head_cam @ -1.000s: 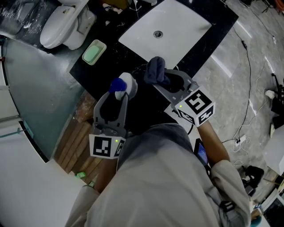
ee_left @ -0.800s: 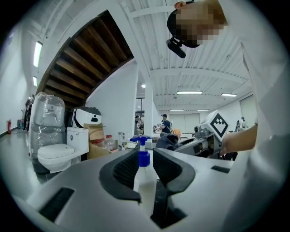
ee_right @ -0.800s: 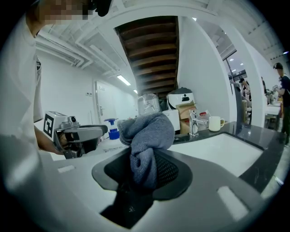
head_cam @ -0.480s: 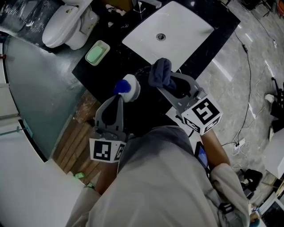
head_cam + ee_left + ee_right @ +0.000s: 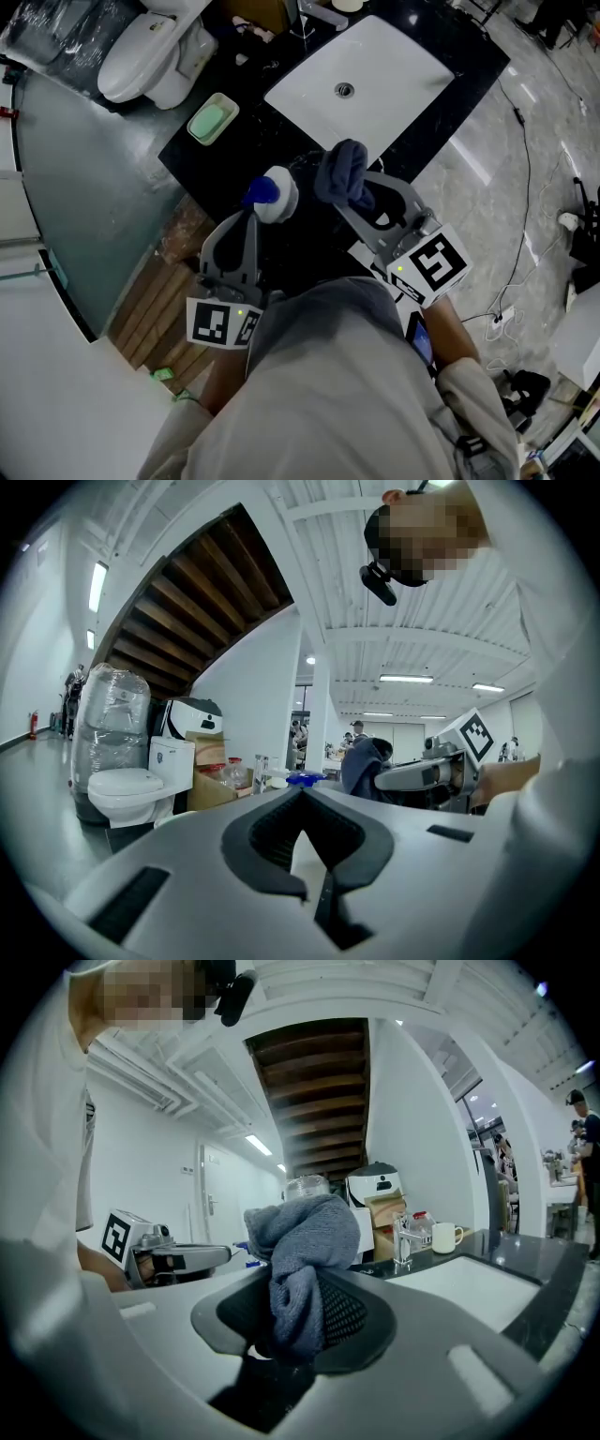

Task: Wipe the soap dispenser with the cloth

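A white soap dispenser (image 5: 275,197) with a blue pump top (image 5: 303,780) sits at the tips of my left gripper (image 5: 257,214), over the front edge of the black counter (image 5: 248,155). The left gripper (image 5: 305,808) is shut on the dispenser, and a white sliver of it shows between the closed jaws. My right gripper (image 5: 364,199) is shut on a bunched dark grey-blue cloth (image 5: 343,172), held just right of the dispenser and apart from it. In the right gripper view the cloth (image 5: 302,1255) bulges out of the right gripper (image 5: 291,1312) and hides its tips.
A white sink basin (image 5: 361,70) is set in the counter behind both grippers, with a tap (image 5: 403,1234) and a mug (image 5: 444,1237) at its back. A green soap dish (image 5: 213,121) lies at the counter's left end. A toilet (image 5: 150,47) stands far left, wooden slats (image 5: 164,300) below.
The left jaws, spread around the dispenser a second ago, have closed on it. The right gripper with the cloth has risen a little and stays beside the dispenser.
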{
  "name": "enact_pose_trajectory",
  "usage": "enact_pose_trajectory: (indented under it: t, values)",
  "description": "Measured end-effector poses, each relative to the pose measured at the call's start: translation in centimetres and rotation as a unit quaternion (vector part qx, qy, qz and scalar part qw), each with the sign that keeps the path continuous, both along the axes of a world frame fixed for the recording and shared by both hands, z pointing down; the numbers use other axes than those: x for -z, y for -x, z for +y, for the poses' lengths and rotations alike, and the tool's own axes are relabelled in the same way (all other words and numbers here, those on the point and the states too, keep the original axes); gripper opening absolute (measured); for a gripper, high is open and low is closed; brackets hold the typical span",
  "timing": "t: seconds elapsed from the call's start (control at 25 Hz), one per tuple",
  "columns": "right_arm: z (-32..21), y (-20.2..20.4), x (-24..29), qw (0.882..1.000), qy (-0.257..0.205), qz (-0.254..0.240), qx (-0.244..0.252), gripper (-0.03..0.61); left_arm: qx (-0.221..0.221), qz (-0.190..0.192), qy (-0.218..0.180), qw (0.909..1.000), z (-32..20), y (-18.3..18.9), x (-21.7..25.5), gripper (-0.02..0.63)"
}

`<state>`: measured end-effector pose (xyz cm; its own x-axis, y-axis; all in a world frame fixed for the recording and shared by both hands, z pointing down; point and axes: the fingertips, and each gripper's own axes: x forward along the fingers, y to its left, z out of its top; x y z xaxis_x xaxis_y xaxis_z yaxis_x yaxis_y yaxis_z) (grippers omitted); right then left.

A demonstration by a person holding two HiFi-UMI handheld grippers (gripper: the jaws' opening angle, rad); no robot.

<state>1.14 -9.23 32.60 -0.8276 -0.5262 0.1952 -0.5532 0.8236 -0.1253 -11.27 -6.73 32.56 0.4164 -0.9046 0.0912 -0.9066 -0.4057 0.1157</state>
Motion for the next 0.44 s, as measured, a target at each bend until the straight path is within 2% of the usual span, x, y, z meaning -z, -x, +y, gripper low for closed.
enact_pose_trajectory:
  t: [0.44]
  values:
    - [2.6,0.6,1.7,1.000,0.009,-0.015,0.004,0.120,0.001,-0.006,-0.007,1.0000,-0.2,0.6,1.3,0.006]
